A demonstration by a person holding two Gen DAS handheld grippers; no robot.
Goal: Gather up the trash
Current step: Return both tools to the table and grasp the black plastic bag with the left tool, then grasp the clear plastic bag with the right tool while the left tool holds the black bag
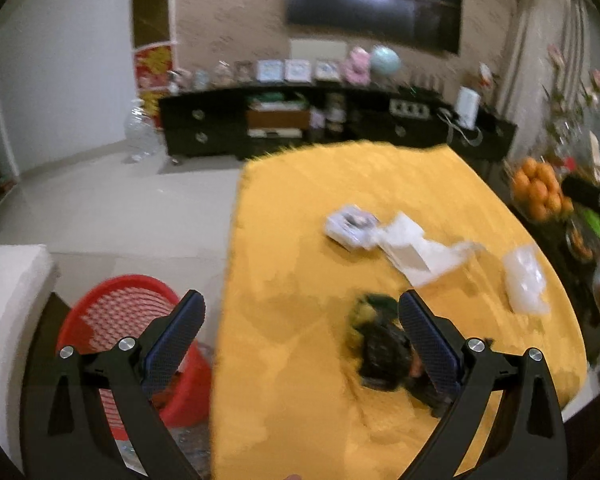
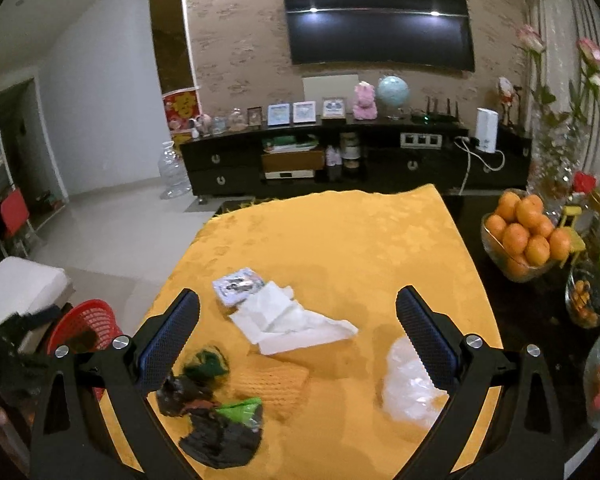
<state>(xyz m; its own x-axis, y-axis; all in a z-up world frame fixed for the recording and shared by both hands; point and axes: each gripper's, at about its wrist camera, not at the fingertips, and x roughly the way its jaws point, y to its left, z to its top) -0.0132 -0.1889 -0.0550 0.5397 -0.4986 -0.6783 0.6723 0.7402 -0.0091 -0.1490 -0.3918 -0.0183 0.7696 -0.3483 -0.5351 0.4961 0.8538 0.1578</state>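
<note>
Trash lies on a yellow tablecloth (image 2: 340, 240): a dark crumpled wrapper pile (image 2: 208, 412) with green bits, a white tissue (image 2: 288, 320), a small printed packet (image 2: 238, 285) and a clear plastic bag (image 2: 408, 392). My left gripper (image 1: 300, 312) is open and empty at the table's left edge, the dark wrappers (image 1: 380, 348) by its right finger. The tissue (image 1: 412, 252), packet (image 1: 350, 226) and plastic bag (image 1: 526, 280) lie beyond. My right gripper (image 2: 298, 308) is open and empty above the near table, with the plastic bag by its right finger.
A red mesh basket (image 1: 128, 312) stands on the floor left of the table, also in the right wrist view (image 2: 84, 326). A bowl of oranges (image 2: 524, 236) and glass jars (image 2: 588, 296) crowd the right side. A white seat (image 2: 20, 288) is at left.
</note>
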